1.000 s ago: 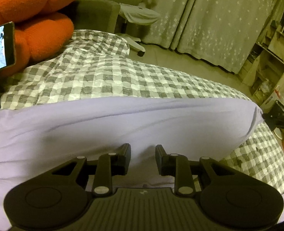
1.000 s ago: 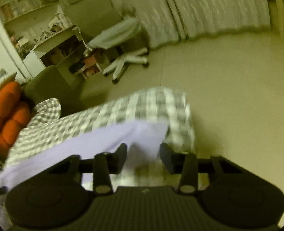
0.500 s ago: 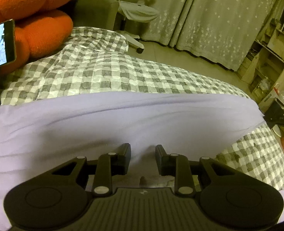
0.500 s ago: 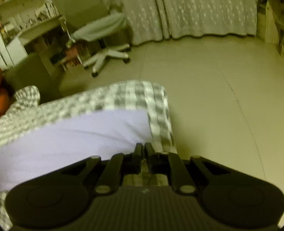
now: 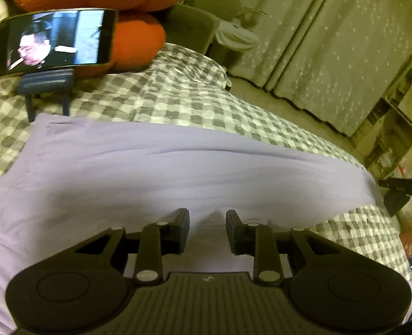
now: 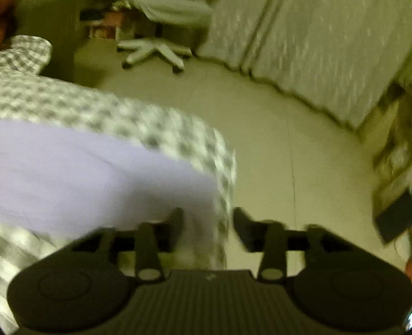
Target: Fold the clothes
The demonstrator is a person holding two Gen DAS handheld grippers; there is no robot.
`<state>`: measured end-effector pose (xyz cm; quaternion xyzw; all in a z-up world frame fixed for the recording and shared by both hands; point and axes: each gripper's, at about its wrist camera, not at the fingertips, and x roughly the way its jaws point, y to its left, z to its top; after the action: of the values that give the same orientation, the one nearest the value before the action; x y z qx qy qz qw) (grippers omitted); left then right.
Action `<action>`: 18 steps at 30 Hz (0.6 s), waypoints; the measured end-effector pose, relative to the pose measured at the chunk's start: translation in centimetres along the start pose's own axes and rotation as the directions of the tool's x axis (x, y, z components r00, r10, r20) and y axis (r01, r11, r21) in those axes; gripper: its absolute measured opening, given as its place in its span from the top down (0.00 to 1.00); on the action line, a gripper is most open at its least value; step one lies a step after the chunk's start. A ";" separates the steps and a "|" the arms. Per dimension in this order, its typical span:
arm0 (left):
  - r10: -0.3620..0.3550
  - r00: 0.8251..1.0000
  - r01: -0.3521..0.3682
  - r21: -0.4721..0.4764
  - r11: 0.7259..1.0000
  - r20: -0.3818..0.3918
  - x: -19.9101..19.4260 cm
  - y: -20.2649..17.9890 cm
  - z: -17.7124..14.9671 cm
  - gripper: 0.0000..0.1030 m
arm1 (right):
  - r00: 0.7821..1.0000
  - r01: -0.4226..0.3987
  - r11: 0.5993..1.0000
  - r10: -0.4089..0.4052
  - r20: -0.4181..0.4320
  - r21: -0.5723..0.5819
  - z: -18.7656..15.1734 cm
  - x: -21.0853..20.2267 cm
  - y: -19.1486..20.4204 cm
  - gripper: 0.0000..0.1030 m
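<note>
A lilac garment [image 5: 155, 178] lies spread flat across the grey-and-white checked bed [image 5: 178, 97]. My left gripper [image 5: 207, 230] hovers open over the garment's near part, with nothing between its fingers. In the right wrist view, which is blurred, the same lilac garment [image 6: 88, 176] ends at the bed's right corner [image 6: 217, 150]. My right gripper [image 6: 208, 226] is open at that corner, its left finger over the cloth's edge and its right finger over the floor. The other gripper [image 5: 401, 187] shows dark at the right edge of the left wrist view.
A phone [image 5: 55, 40] on a small stand plays video at the bed's far left, in front of an orange cushion [image 5: 116, 5]. A white office chair [image 6: 161, 33] stands on the bare floor [image 6: 289, 139] before the curtains [image 6: 317, 42]. Shelves [image 5: 401, 128] line the right wall.
My right gripper shut half a second ago and has opened again, with the view swinging right. The left gripper's view has turned left, bringing the phone in.
</note>
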<state>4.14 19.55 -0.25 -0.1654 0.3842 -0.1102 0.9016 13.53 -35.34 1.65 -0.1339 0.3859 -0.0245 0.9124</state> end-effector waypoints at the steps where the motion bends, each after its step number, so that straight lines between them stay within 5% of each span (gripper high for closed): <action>1: -0.004 1.000 0.004 0.000 1.000 0.003 0.0 0.1 -0.1 0.74 | 0.999 -0.043 0.999 0.043 0.023 -0.029 1.0 -0.6 1.5 0.54; 6: -0.013 1.000 0.013 0.018 1.000 0.015 0.1 0.0 -0.8 0.68 | 0.954 -0.267 0.930 0.293 0.070 -0.253 6.0 -3.0 12.4 0.54; 11: -0.017 0.999 0.016 0.035 0.999 0.028 0.2 0.0 -1.4 0.69 | 0.912 -0.352 0.800 0.410 0.016 -0.487 9.5 -3.4 25.2 0.63; 18: -0.020 0.999 0.018 0.059 0.998 0.042 0.0 0.0 -2.0 0.69 | 0.807 -0.539 0.683 0.587 -0.069 -0.492 11.2 -2.2 35.0 0.62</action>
<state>2.67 19.13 -1.59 -0.1447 0.3600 -0.1266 0.9129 17.88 1.23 1.46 -0.2361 0.3581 0.3618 0.8277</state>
